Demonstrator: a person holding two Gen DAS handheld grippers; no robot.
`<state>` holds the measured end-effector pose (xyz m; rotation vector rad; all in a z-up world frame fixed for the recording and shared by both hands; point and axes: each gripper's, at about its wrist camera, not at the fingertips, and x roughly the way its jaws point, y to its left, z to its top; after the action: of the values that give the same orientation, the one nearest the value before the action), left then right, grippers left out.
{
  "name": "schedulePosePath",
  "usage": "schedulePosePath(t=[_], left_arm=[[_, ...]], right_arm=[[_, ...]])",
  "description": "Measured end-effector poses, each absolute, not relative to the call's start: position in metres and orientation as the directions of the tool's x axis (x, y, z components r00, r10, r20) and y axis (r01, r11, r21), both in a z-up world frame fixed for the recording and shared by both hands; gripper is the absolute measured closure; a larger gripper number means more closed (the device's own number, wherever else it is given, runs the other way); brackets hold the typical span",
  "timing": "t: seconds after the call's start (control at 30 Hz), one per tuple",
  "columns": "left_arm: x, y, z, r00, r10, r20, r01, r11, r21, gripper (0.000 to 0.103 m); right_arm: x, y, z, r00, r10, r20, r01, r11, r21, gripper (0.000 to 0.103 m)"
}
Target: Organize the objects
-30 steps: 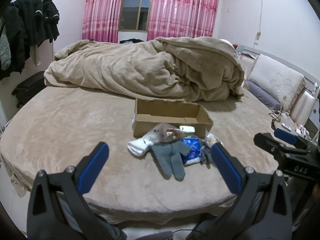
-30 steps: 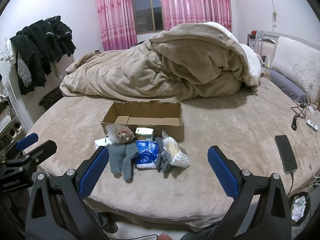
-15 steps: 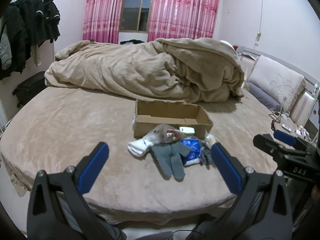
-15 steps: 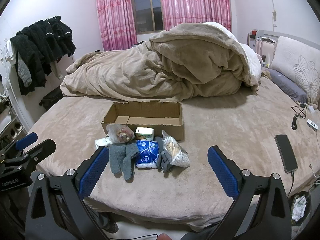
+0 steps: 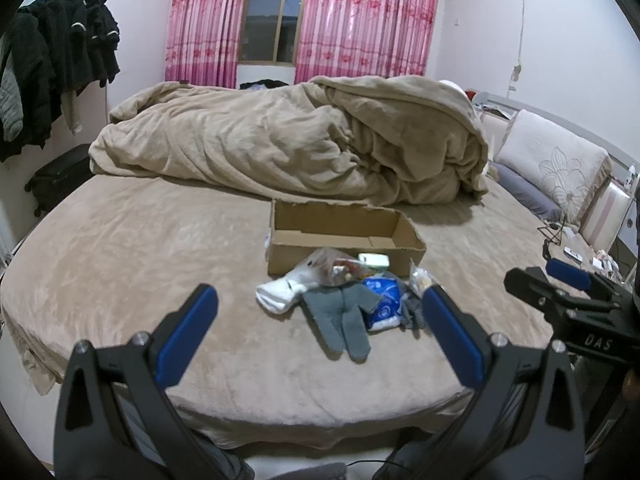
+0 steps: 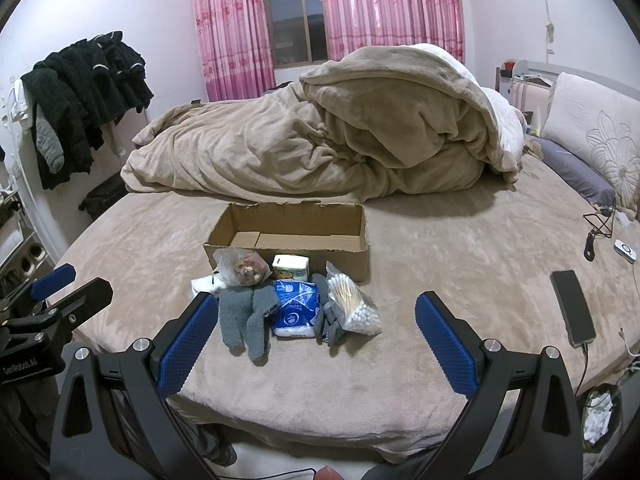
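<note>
Lying on a big round bed (image 6: 440, 264) with a tan cover is an open cardboard box (image 6: 288, 236), and a small pile of things is set just in front of its near side. A pair of grey gloves (image 6: 246, 316) is laid flat at the near left of the pile. A white sock (image 6: 206, 284) is seen behind the gloves, to the left. A clear bag of snacks (image 6: 242, 268) is leaned against the box wall, and a small green and white pack (image 6: 291, 267) is stood beside it, touching the box. A blue pack of tissues (image 6: 296, 308) is laid next to the gloves. To its right a dark grey cloth (image 6: 328, 320) is tucked under a bag of cotton swabs (image 6: 354, 306).

The box looks empty inside. A heaped tan blanket (image 6: 340, 140) is piled on the far side of the bed. A black phone (image 6: 572, 306) is laid near the right edge.

The left gripper (image 5: 320, 332) is held above the near edge of the bed, its blue fingers (image 5: 188, 332) spread wide with nothing between them. The right gripper (image 6: 316, 336) is held the same way, with its fingers (image 6: 446, 344) wide apart and nothing held. Both are kept apart from the pile.
</note>
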<state>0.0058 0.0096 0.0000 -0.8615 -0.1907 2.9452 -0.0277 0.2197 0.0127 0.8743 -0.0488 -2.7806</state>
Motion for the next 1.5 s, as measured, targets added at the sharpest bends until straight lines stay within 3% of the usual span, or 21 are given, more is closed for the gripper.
schedulePosePath(t=[0.87,1.13,1.5], left_arm=[[-0.017,0.012,-0.013,-0.829,0.099,-0.551,-0.047,-0.993,-0.109,0.000],[-0.063,0.006,-0.053,-0.781,0.113,-0.614,-0.048,-0.991,-0.121,0.000],[-0.142,-0.019,-0.114,-0.748,0.075,-0.660,0.011,-0.992,-0.125,0.003]], right_arm=[[-0.043,0.216,0.003,-0.787,-0.219,-0.577,0.209,-0.974,0.085,0.002],[-0.083,0.217,-0.017,-0.765,-0.219,-0.606,0.223,-0.972,0.070,0.002],[-0.160,0.230,-0.090,-0.679,-0.208,-0.704,0.170,-0.977,0.126,0.003]])
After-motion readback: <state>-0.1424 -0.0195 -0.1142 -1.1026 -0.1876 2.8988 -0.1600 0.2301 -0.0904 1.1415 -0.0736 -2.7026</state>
